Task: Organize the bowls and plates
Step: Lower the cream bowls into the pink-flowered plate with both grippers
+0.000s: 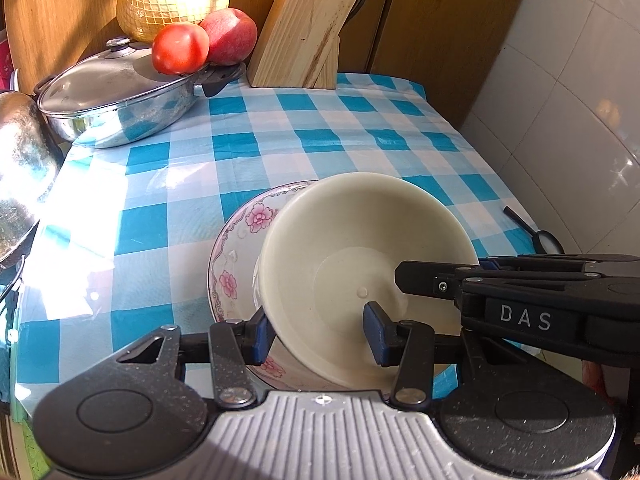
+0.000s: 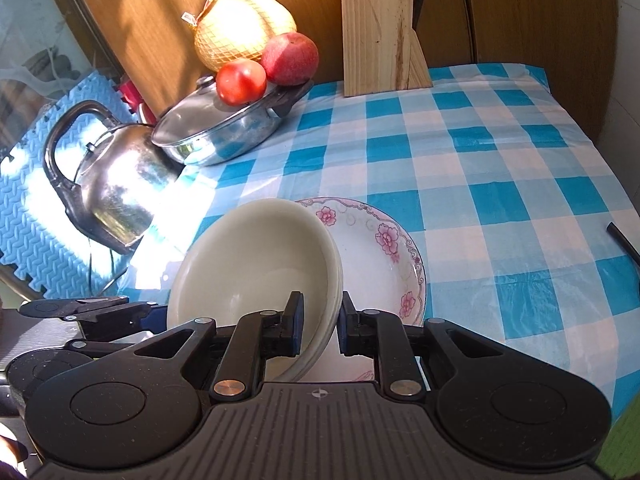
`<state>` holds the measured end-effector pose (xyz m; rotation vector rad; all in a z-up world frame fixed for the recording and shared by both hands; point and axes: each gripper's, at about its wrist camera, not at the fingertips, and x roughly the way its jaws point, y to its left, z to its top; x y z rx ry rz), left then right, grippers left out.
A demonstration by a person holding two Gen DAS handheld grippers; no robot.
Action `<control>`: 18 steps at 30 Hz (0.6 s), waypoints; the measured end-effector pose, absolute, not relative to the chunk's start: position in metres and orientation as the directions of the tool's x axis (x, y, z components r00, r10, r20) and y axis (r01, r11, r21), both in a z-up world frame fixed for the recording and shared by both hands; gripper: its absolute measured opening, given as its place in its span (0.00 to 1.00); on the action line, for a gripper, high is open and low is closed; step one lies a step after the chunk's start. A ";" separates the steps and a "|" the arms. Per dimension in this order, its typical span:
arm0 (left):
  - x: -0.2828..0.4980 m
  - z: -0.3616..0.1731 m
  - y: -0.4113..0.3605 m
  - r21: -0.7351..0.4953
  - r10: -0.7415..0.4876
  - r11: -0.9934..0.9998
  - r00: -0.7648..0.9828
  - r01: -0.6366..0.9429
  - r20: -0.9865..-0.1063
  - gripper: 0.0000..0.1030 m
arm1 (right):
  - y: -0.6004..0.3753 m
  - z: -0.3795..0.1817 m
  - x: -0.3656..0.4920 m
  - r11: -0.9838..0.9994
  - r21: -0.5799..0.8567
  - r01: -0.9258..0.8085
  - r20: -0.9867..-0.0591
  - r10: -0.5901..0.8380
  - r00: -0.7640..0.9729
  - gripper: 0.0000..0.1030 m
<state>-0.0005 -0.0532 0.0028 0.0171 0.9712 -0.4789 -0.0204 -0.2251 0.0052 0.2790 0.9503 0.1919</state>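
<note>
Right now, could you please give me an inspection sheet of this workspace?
Surface: blue-and-white checked tablecloth, sunlit.
Job's things: cream bowl, tilted, over the floral plate.
Clutter: lidded pan carrying a tomato, an apple and a netted pomelo; kettle; knife block; a black handle at the table's right edge.
Grippers: left hand-held gripper and right hand-held gripper each straddle the bowl's rim.
Cables: dark cord below the kettle.
Surroundings: wooden panels, tiled wall, blue foam mat.

Table (image 2: 500, 184) with blue-white check cloth. Directly on it: flowered plate (image 2: 376, 248) near front edge, lidded steel pan (image 2: 224, 136) back left, wooden knife block (image 2: 380, 36) at back, kettle (image 2: 116, 192) at left edge.
</note>
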 end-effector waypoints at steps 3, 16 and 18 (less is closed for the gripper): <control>0.002 0.001 -0.055 -0.197 -0.380 0.897 0.466 0.395 -0.799 0.38 | -0.227 0.003 -0.017 0.944 0.327 -0.032 -0.776 0.288 0.561 0.24; 0.011 -0.008 -0.059 -0.223 -0.388 0.897 0.437 0.381 -0.812 0.38 | -0.232 -0.007 -0.010 0.945 0.327 -0.002 -0.788 0.274 0.552 0.24; 0.012 -0.010 -0.059 -0.228 -0.389 0.897 0.430 0.379 -0.815 0.38 | -0.232 -0.008 -0.009 0.946 0.325 0.000 -0.790 0.271 0.550 0.27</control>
